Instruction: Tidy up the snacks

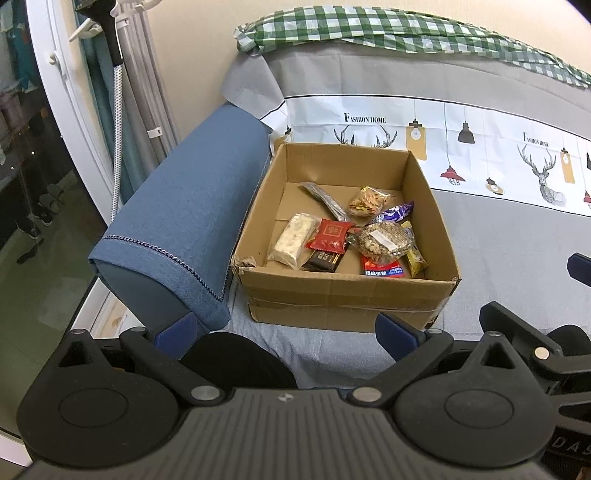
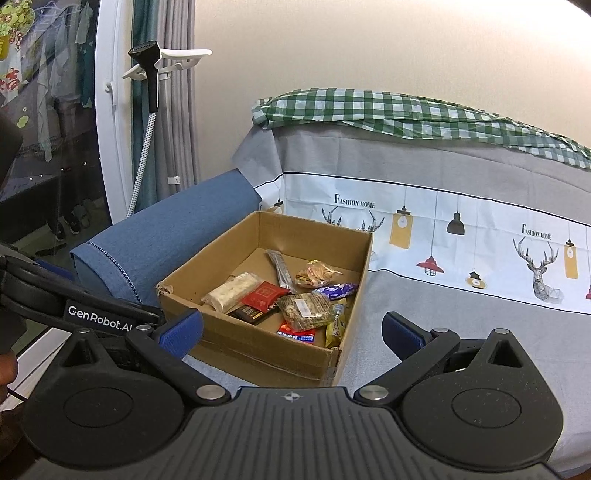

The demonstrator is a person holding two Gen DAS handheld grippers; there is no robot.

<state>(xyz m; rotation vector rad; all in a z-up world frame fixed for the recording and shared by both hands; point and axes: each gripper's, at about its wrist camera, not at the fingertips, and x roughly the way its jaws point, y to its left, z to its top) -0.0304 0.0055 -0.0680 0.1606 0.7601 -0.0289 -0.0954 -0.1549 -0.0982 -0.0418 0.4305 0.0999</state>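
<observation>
"FASHION HOME" is printed on the sofa cover; "GenRobot.AI" marks the left gripper.

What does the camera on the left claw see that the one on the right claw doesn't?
Only the left view shows the front of the blue armrest running down to the floor beside it.

Only the right view shows the other claw's arm with white lettering, plus more bare wall.

Both show the open cardboard box of snacks, the checked cloth, and an open, empty claw.
</observation>
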